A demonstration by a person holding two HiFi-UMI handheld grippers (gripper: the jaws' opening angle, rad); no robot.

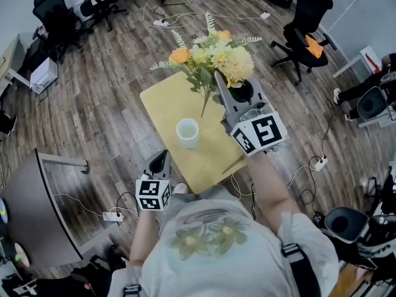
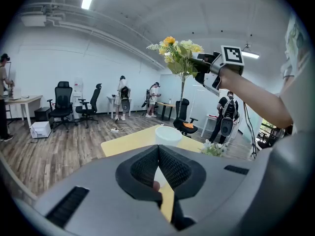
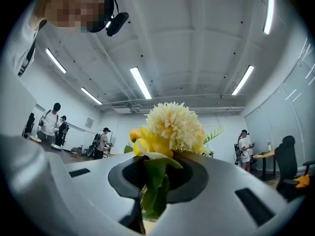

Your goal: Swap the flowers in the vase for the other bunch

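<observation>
A bunch of yellow, cream and orange flowers [image 1: 213, 57] hangs in the air over the far part of the yellow table [image 1: 166, 101], its green stem [image 1: 204, 106] free of the vase. My right gripper [image 1: 218, 76] is shut on its stems, and the blooms [image 3: 173, 127] fill the right gripper view above the jaws. The white vase [image 1: 187, 132] stands empty and upright mid-table. My left gripper [image 1: 162, 156] hovers at the near table edge, shut with nothing in it, pointing at the vase [image 2: 168, 134]. A white-flowered bunch [image 2: 215, 148] lies on the table to the right.
Black office chairs [image 1: 301, 33] stand beyond the table on the wooden floor. Cables and a power strip [image 1: 162, 22] trail across it. A dark round tabletop [image 1: 34, 206] is at near left. Several people stand at desks by the far wall [image 2: 121, 96].
</observation>
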